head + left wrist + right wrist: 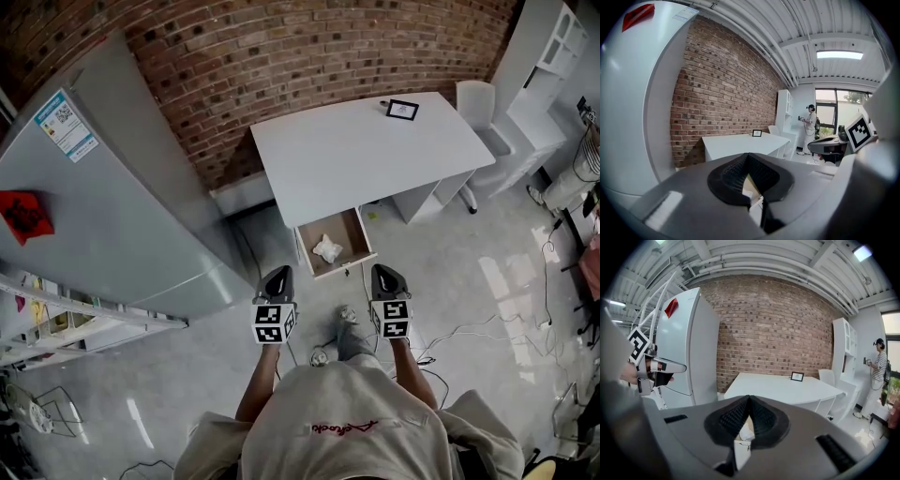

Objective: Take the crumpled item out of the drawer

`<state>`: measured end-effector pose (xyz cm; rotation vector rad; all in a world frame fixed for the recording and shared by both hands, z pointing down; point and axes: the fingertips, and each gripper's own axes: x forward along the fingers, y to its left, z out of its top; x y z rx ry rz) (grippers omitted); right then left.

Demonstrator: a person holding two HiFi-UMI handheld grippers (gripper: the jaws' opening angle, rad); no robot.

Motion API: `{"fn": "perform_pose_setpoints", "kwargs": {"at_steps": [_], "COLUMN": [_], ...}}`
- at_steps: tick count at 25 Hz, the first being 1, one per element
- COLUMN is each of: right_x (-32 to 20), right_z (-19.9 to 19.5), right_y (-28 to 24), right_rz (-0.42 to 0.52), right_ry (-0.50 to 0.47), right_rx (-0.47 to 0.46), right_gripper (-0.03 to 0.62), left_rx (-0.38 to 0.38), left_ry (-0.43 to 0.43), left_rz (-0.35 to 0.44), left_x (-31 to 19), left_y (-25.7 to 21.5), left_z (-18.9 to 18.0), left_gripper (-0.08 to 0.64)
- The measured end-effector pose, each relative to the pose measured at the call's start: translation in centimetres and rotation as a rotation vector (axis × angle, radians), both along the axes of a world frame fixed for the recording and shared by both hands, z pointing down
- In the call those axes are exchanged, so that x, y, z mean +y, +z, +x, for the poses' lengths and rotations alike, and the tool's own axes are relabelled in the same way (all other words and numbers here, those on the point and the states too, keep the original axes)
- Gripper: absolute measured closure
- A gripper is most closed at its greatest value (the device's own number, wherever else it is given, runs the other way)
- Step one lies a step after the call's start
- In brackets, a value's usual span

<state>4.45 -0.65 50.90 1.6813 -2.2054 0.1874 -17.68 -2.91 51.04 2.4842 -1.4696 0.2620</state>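
A white crumpled item lies in the open wooden drawer, which is pulled out from under the white desk. Both grippers hover over the floor just short of the drawer front. My left gripper is to the drawer's lower left and my right gripper to its lower right. In the left gripper view the left gripper has its ribbed pads meeting at the tips with nothing between them. The right gripper looks the same in its own view. Each gripper faces the desk.
A grey fridge stands left of the desk against the brick wall. On the desk's far corner sits a small picture frame, with a white chair beyond. Cables trail on the floor at right. A person stands far off.
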Motion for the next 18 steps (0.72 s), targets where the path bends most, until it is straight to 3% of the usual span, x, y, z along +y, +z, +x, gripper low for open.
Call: {"fn": "perform_pose_setpoints", "kwargs": {"at_steps": [18], "right_x": [-9.2], "right_z": [5.1], "right_y": [3.4], "right_rz": [-0.085], "right_ry": [-0.045], "right_rx": [-0.046], "right_gripper": [0.58], "left_rx": [-0.065], "left_ry": [0.014], "left_rz": [-0.102], "left_x": [-9.8], "left_y": [4.1], "left_z": [6.6], "left_gripper": [0.551]}}
